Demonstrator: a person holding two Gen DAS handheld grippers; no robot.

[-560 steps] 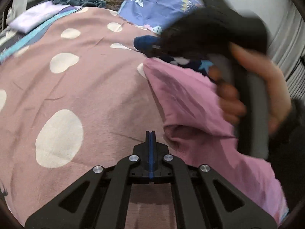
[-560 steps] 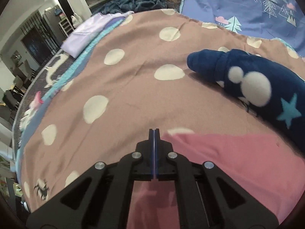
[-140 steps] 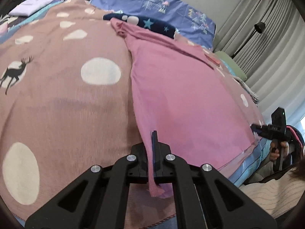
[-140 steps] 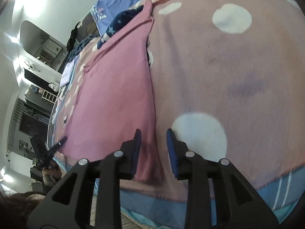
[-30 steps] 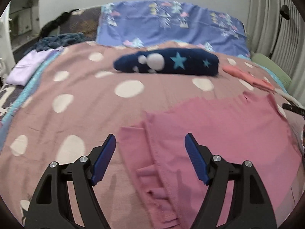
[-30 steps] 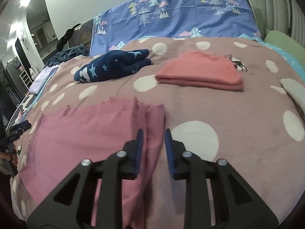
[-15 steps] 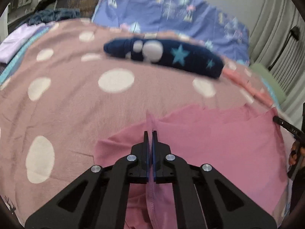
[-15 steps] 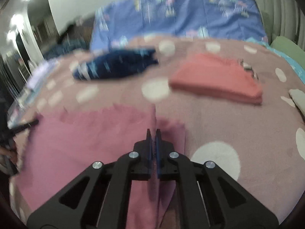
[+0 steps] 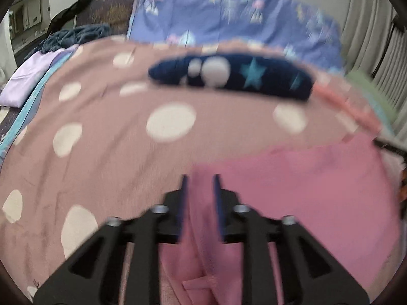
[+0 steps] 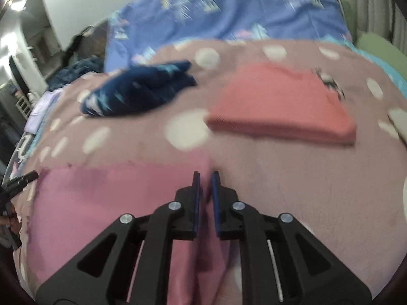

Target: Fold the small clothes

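A pink garment (image 9: 305, 190) lies spread on the polka-dot blanket (image 9: 101, 139), its near part folded over itself. My left gripper (image 9: 200, 178) is at the garment's left corner; its jaws are opening, with the pink fold lying between them and the pads apart from it. In the right wrist view the same garment (image 10: 114, 198) reaches my right gripper (image 10: 206, 174) at its right corner. Those jaws are opening too, by a narrow gap with a pink edge in it. Both views are blurred by motion.
A navy starred garment (image 9: 229, 76) lies rolled up farther back on the blanket. A folded coral garment (image 10: 279, 104) sits to its right. A blue patterned pillow (image 9: 229, 17) lines the head end. A lilac cloth (image 9: 28, 76) lies at the far left edge.
Half a second ago both pairs of jaws were shut on the pink fabric; now both have parted. Both grippers moved forward, and the carried edge now lies nearer the garment's far edge.
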